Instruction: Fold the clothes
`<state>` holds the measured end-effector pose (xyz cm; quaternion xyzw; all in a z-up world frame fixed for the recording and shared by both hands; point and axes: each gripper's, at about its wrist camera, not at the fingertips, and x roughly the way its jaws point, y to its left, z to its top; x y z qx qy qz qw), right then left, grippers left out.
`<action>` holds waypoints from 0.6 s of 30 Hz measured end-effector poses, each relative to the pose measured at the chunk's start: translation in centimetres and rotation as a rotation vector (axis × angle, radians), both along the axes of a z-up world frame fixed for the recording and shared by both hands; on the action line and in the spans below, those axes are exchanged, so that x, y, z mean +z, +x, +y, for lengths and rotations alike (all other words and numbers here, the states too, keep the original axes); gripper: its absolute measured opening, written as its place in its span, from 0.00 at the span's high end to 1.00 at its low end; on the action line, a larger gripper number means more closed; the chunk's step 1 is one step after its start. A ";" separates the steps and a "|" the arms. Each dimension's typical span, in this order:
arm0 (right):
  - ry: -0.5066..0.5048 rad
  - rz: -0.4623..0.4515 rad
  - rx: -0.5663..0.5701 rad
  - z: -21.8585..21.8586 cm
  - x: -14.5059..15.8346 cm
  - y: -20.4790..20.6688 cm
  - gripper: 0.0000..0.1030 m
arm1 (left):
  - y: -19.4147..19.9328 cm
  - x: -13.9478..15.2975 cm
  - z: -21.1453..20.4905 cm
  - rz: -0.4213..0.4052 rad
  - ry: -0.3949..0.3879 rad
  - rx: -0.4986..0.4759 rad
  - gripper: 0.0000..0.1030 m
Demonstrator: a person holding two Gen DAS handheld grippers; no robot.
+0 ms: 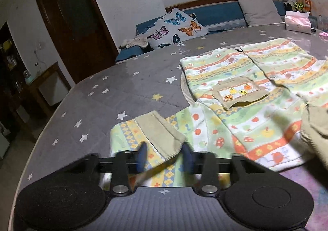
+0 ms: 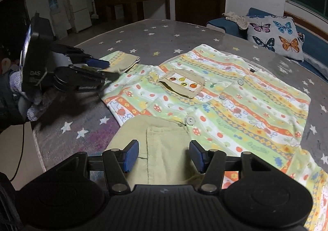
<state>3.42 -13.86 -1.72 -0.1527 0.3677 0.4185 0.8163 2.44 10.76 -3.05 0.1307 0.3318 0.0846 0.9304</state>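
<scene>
Shirt [image 2: 235, 95] in striped fruit print, spread flat, front up, on grey star-patterned table [image 2: 164, 32]. Khaki chest pocket [image 2: 182, 85] near the middle of the garment, buttons [image 2: 190, 120] down the placket. Short sleeve with khaki cuff [image 1: 162, 134] stretched out toward the left edge of the table. Left gripper [image 1: 164, 157] set low over that sleeve, blue pads [image 1: 187, 158] drawn in on either side of the cuffed edge, fabric bunched between them; whether truly clenched on the cloth, blurred and hard to tell. Right gripper [image 2: 163, 155] poised over the khaki collar [image 2: 164, 144] at the near end of the shirt, pads apart, released, gripping nothing. Gloved hand [image 2: 24, 97] behind the left gripper. Butterfly cushion [image 2: 274, 36] on blue sofa [image 2: 315, 46] at the far right.
</scene>
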 end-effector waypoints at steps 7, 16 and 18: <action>0.001 0.013 -0.009 0.3 -0.3 0.0 0.53 | -2.3 2.5 6.5 -0.114 -0.145 0.231 0.97; -0.025 0.027 -0.009 0.6 -1.3 0.0 0.54 | -3.8 1.3 14.6 -0.095 -0.297 0.511 0.97; -0.033 0.024 -0.005 0.7 -1.1 0.1 0.54 | -3.6 1.0 15.0 -0.088 -0.305 0.521 0.97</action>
